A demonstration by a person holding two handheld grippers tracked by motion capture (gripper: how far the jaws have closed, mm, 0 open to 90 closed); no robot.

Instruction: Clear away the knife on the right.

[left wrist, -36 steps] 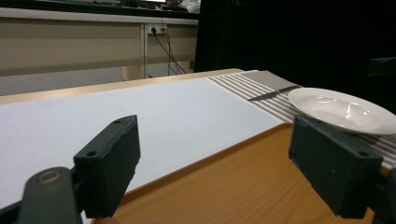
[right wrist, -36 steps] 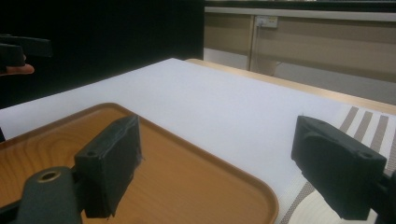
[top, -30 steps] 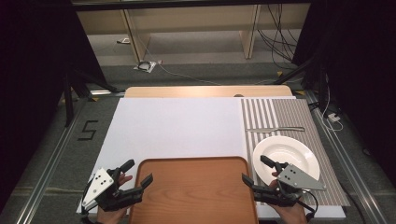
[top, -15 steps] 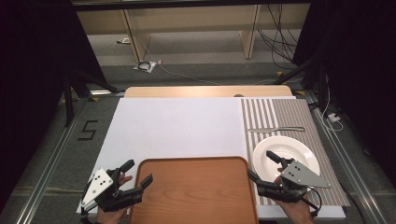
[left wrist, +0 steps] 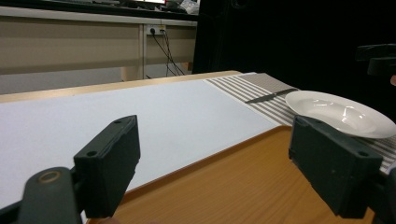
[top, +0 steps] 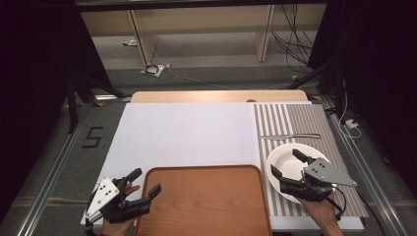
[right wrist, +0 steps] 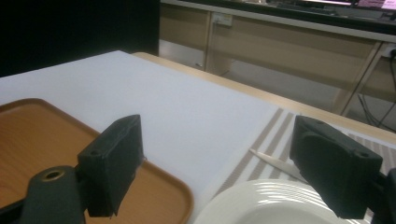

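The right gripper [top: 291,166] hangs over the near-left rim of the white plate [top: 287,157], its fingers [right wrist: 112,161] spread wide and holding nothing. The plate sits on the striped mat [top: 314,123] at the right side of the table [top: 187,132], with a knife [top: 290,136] lying just beyond it. The wooden tray [top: 204,201] lies just to the left of the plate, apart from it by a narrow gap. The left gripper [top: 142,184] rests at the tray's near-left corner, fingers [left wrist: 109,168] also spread and empty.

Assessment: the step in hand appears to be taking hold of the plate. To do it well, the right gripper should come down so that one finger passes under the raised rim and the other sits on top, then close firmly on the rim alone. The glazed surface looks slippery, so a shallow pinch risks the plate tipping. The approach should stay clear of the knife and the tray's edge.
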